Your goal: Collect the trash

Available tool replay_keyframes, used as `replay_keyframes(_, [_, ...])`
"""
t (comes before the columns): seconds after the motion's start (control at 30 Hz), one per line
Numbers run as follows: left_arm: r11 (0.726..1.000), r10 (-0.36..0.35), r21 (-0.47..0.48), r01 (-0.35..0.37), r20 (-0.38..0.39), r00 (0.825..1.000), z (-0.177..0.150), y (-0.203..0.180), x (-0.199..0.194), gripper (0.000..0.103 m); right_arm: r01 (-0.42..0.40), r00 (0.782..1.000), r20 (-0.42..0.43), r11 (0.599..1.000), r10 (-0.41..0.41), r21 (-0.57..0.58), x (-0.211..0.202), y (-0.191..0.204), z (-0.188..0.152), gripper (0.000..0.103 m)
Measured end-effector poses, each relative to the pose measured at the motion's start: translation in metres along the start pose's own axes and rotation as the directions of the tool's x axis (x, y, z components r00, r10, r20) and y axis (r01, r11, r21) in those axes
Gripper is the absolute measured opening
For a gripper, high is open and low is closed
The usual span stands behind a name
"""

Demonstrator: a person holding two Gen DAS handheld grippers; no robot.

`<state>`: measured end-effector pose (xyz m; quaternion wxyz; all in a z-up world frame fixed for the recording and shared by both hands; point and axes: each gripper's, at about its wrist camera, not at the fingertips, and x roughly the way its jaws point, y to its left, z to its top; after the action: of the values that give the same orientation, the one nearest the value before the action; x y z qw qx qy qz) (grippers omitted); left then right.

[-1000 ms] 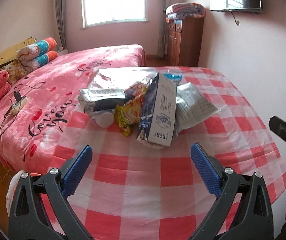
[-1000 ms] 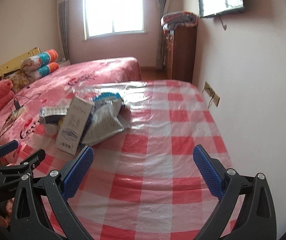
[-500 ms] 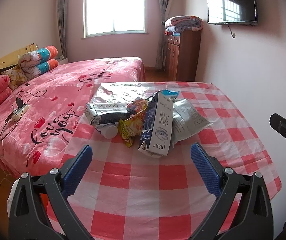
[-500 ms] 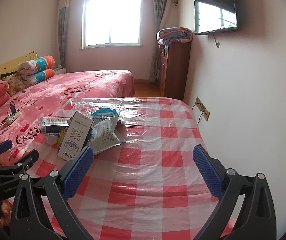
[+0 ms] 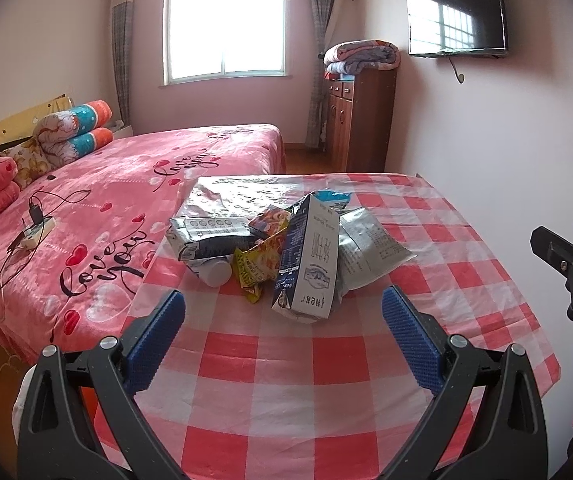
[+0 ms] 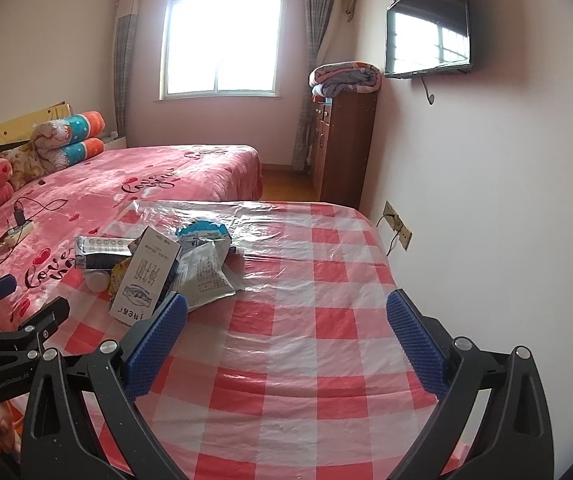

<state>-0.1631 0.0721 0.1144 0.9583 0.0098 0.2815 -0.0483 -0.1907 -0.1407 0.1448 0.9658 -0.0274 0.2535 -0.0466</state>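
Nearest in the left wrist view, the left claw (image 5: pixel 282 312) is held released, its blue pads spread wide with nothing between them, above the red-and-white checked surface (image 5: pixel 326 364). In the right wrist view the right claw (image 6: pixel 286 316) is likewise seen released and empty over the same surface (image 6: pixel 326 360), with the left claw visible at the lower left edge.

Just beyond the left claw's tips, a heap of trash is gathered on the surface, toward the side next to the bed. At its front a blue-and-white carton (image 5: pixel 306 264) is stood tilted; a yellow snack wrapper (image 5: pixel 256 264) is pressed against its left side and a silver foil bag (image 5: pixel 366 246) is leaned behind it on the right. Left of the wrapper, a grey and dark printed packet (image 5: pixel 208 234) is laid over a white bottle (image 5: pixel 216 272).

Further off, a pink bed (image 5: pixel 126 200) is set beside the surface, with a power strip (image 5: pixel 36 232) lying on it. A wooden cabinet (image 5: pixel 360 120) and a wall-mounted television (image 5: pixel 456 12) are seen beyond.
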Motion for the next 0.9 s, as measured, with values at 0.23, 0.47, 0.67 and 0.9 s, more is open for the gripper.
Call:
replay_keyframes(0.23, [1.000, 0.004, 0.011, -0.004, 0.029, 1.000, -0.001, -0.002, -0.001, 0.099, 0.006, 1.000, -0.001, 1.000, -0.006, -0.009, 0.002, -0.001, 0.000, 0.099])
replay_keyframes(0.47, [0.999, 0.020, 0.029, -0.021, 0.042, 0.999, 0.001, -0.003, 0.002, 0.099, -0.001, 1.000, -0.019, 1.000, 0.001, -0.010, 0.011, 0.003, -0.002, 0.099])
replay_keyframes(0.67, [0.999, 0.024, 0.048, -0.025, 0.020, 1.000, 0.001, -0.004, 0.008, 0.099, 0.004, 1.000, -0.025, 1.000, -0.005, -0.017, 0.018, 0.007, -0.006, 0.099])
replay_keyframes(0.9, [0.996, -0.008, 0.089, 0.011, -0.029, 1.000, -0.005, -0.008, 0.027, 0.099, -0.028, 0.998, -0.060, 1.000, 0.028, 0.002, 0.035, 0.005, -0.014, 0.099])
